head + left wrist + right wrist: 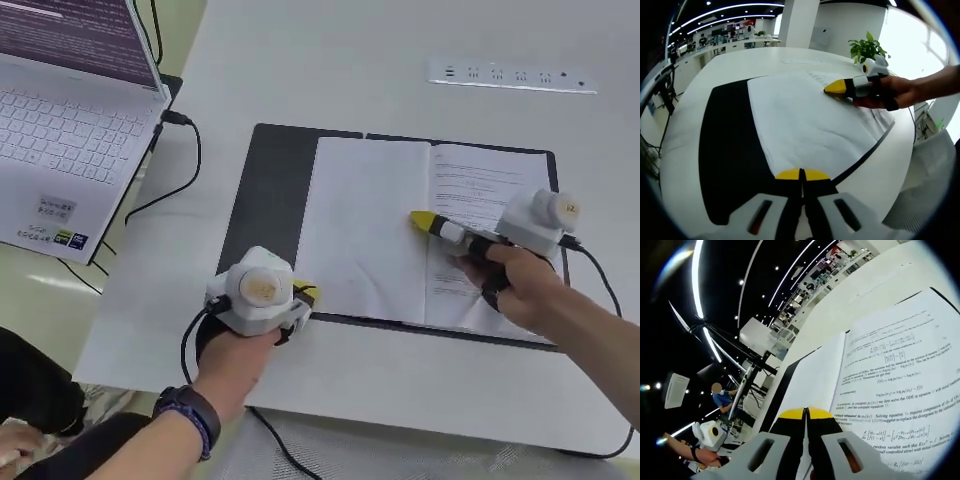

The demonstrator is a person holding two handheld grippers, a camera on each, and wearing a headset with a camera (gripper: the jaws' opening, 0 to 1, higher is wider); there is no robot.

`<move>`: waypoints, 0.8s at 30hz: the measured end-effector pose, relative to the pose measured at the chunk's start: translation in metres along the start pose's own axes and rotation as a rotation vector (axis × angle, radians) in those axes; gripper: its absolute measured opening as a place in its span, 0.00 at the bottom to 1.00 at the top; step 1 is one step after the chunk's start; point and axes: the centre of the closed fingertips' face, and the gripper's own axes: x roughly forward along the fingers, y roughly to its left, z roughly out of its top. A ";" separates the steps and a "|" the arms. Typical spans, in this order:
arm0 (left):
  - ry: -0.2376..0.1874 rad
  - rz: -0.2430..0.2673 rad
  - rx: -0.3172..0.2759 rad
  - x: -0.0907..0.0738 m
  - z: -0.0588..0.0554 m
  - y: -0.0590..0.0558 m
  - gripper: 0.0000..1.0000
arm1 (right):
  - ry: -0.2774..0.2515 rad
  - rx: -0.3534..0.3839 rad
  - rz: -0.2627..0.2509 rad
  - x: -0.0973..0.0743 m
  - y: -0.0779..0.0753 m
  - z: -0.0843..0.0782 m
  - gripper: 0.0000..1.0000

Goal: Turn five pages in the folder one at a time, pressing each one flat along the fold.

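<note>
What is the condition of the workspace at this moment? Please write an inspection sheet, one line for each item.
Surface: white table; the folder lies flat on it.
Job's things: black folder open; blank page on the left, printed page on the right.
Clutter: open laptop, power strip.
Grippers: left gripper shut, at the folder's near edge; right gripper shut, at the fold.
Cables: laptop cable; left gripper's cable; right gripper's cable.
Surroundings: potted plant; open office with ceiling lights.
</note>
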 end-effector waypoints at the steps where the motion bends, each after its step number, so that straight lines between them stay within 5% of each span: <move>1: 0.000 -0.002 0.000 0.000 0.000 0.000 0.00 | -0.032 -0.003 -0.023 0.002 -0.004 0.007 0.00; 24: 0.005 -0.023 0.029 0.001 0.000 0.002 0.00 | -0.263 0.193 -0.107 0.021 -0.025 0.060 0.00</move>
